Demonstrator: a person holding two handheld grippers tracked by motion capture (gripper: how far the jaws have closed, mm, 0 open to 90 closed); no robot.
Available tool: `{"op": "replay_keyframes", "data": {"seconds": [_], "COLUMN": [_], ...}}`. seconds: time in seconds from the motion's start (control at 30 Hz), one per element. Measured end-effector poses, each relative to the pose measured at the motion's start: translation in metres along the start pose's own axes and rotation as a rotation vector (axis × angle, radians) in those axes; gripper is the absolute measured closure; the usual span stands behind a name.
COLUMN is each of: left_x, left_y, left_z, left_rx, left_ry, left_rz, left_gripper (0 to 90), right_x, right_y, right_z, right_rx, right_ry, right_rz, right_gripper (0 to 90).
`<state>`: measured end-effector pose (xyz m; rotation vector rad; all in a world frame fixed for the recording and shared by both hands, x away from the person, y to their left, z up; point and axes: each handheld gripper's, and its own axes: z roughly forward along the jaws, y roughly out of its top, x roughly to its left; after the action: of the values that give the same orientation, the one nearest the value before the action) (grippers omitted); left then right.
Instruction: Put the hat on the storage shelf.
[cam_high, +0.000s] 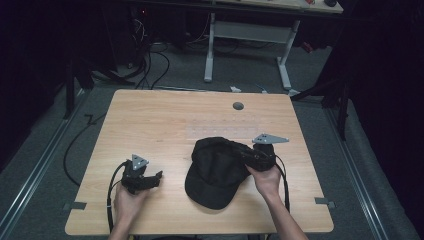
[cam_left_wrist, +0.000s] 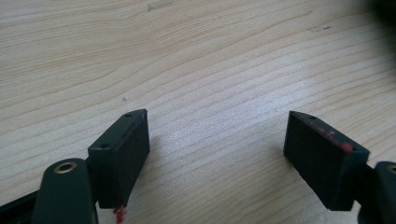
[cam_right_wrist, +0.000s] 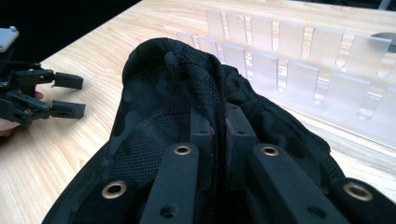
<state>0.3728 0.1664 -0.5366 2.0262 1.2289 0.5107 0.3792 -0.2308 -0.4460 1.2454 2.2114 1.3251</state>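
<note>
One black cap (cam_high: 216, 172) lies on the wooden table (cam_high: 150, 115), and two grippers work beside it. The right gripper (cam_right_wrist: 218, 133) has its two jaws pressed together on a fold of the cap's mesh fabric — the cloth bunches up just ahead of the jaw tips and drapes to either side of them. The left gripper (cam_left_wrist: 217, 140) has its two jaws spread wide, with bare tabletop between them and nothing touching either pad. One strip of clear tape pieces (cam_right_wrist: 299, 70) sits beyond the cap — past the right gripper's jaws.
</note>
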Motion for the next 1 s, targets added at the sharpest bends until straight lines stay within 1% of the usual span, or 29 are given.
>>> {"op": "replay_keyframes", "data": {"seconds": [0.1, 0.17, 0.23, 0.33, 0.37, 0.4, 0.43, 0.47, 0.5, 0.53, 0.57, 0.67, 0.7, 0.73, 0.8, 0.83, 0.87, 0.9, 0.93, 0.97, 1.0], "left_x": [0.001, 0.001, 0.001, 0.001, 0.001, -0.001, -0.002, -0.002, -0.004, -0.004, -0.007, -0.014, -0.014, -0.018, -0.023, -0.023, -0.028, -0.028, -0.031, -0.034, -0.036], "left_y": [0.0, 0.0, 0.001, 0.001, 0.001, 0.002, 0.003, 0.003, 0.004, 0.004, 0.007, 0.012, 0.012, 0.015, 0.02, 0.02, 0.024, 0.024, 0.026, 0.029, 0.031], "left_z": [0.0, -0.001, -0.003, -0.004, -0.004, -0.006, -0.007, -0.007, -0.01, -0.01, -0.013, -0.016, -0.016, -0.018, -0.02, -0.02, -0.022, -0.022, -0.023, -0.023, -0.024], "left_rx": [0.001, 0.0, 0.006, 0.01, 0.01, 0.004, -0.002, -0.002, -0.018, -0.018, -0.023, -0.029, -0.029, -0.034, -0.036, -0.036, -0.039, -0.039, -0.042, -0.049, -0.051], "left_ry": [-0.007, -0.021, -0.04, -0.081, -0.081, -0.106, -0.118, -0.118, -0.147, -0.147, -0.192, -0.248, -0.248, -0.288, -0.318, -0.318, -0.343, -0.343, -0.363, -0.391, -0.405], "left_rz": [-0.004, -0.013, -0.016, -0.023, -0.023, -0.023, -0.023, -0.023, -0.02, -0.02, -0.018, -0.002, -0.002, 0.013, 0.034, 0.034, 0.055, 0.055, 0.064, 0.069, 0.073], "left_gripper": [22.8, 22.8, 23.0, 23.9, 23.9, 23.9, 24.0, 24.0, 24.0, 24.2, 24.1, 23.6, 23.5, 22.9, 21.5, 21.4, 21.2, 20.9, 20.7, 20.6, 20.4], "right_x": [0.001, 0.001, 0.001, 0.002, 0.002, 0.003, 0.004, 0.004, 0.004, 0.005, 0.005, 0.006, 0.006, 0.006, 0.006, 0.006, 0.006, 0.006, 0.007, 0.007, 0.007], "right_y": [0.0, 0.001, 0.002, 0.004, 0.004, 0.005, 0.005, 0.005, 0.006, 0.006, 0.006, 0.006, 0.006, 0.007, 0.007, 0.007, 0.007, 0.007, 0.008, 0.008, 0.008], "right_z": [-0.006, -0.01, -0.014, -0.019, -0.019, -0.022, -0.024, -0.025, -0.026, -0.027, -0.028, -0.03, -0.03, -0.031, -0.032, -0.032, -0.032, -0.032, -0.033, -0.034, -0.034], "right_rx": [-0.013, -0.023, -0.031, -0.042, -0.042, -0.049, -0.053, -0.055, -0.059, -0.061, -0.063, -0.068, -0.068, -0.071, -0.074, -0.076, -0.078, -0.078, -0.084, -0.085, -0.087], "right_ry": [0.007, 0.014, 0.019, 0.022, 0.022, 0.024, 0.026, 0.028, 0.03, 0.031, 0.033, 0.037, 0.037, 0.038, 0.04, 0.041, 0.042, 0.042, 0.044, 0.045, 0.046], "right_rz": [-0.004, -0.011, -0.011, -0.022, -0.022, -0.03, -0.028, -0.031, -0.034, -0.036, -0.04, -0.046, -0.046, -0.049, -0.054, -0.057, -0.056, -0.056, -0.06, -0.059, -0.06], "right_gripper": [84.5, 84.5, 84.5, 84.5, 84.5, 84.5, 84.5, 84.5, 84.5, 84.5, 84.5, 84.5, 84.5, 84.5, 84.5, 84.5, 84.5, 84.5, 84.4, 84.4, 84.4]}}
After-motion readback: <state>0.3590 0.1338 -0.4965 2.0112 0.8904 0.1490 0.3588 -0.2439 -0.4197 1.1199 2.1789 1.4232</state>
